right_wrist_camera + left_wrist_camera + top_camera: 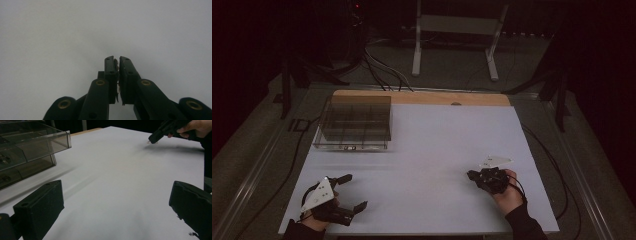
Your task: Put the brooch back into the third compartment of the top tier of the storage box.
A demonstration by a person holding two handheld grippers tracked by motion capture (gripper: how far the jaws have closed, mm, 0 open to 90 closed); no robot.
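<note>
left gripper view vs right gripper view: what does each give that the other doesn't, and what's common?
Left gripper view alone: the clear compartment box, its own left gripper with jaws wide apart, and, farther off, the person's hand pressing the other gripper's tip onto a small pale thing I can't identify. Right gripper view alone: the right gripper close up, jaws nearly closed, something thin and frayed possibly between them. Common to both: the white table surface.

High cam overhead; tool cams low, sharing white table (427, 150).
</note>
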